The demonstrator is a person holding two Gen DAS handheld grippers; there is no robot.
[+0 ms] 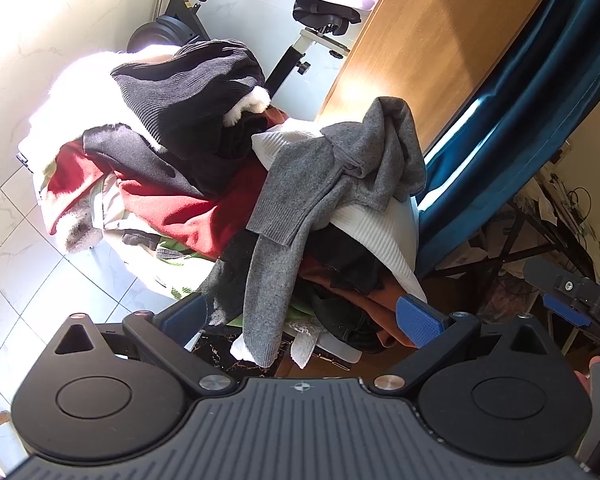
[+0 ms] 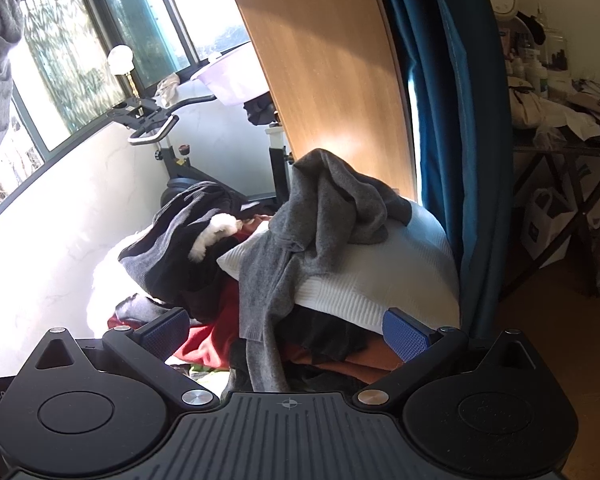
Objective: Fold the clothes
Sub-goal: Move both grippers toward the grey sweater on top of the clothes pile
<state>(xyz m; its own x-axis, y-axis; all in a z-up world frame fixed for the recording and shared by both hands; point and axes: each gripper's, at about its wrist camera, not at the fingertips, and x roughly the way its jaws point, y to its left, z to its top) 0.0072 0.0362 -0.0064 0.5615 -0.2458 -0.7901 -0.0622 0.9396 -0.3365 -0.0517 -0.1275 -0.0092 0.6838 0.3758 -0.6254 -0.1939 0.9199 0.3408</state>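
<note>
— Sunlit tile floor (image 1: 16,240), an exercise bike (image 1: 180,12) by the wall, a wooden panel (image 1: 412,52) and a blue curtain (image 1: 520,120): that is what surrounds the heap of clothes (image 1: 172,184).

— Where is the piece to fold?

— Judging by what lies on top, the grey sweater (image 1: 332,172). It drapes over a white ribbed garment (image 1: 376,232), and one sleeve (image 1: 264,296) hangs down the front of the heap.

— And the tools?

— The left gripper (image 1: 304,316) is spread wide and holds nothing; the sleeve hangs between its blue pads without touching them, as far as I can tell. The right gripper (image 2: 288,332) is equally wide and bare, facing the same heap.

— What could go wrong?

— Pinching only the sleeve would likely stretch the knit and drag the sweater askew. Closing too deep could catch the white garment or the red cloth (image 1: 180,208) beneath, and pulling then might topple the loose heap onto the floor.
</note>
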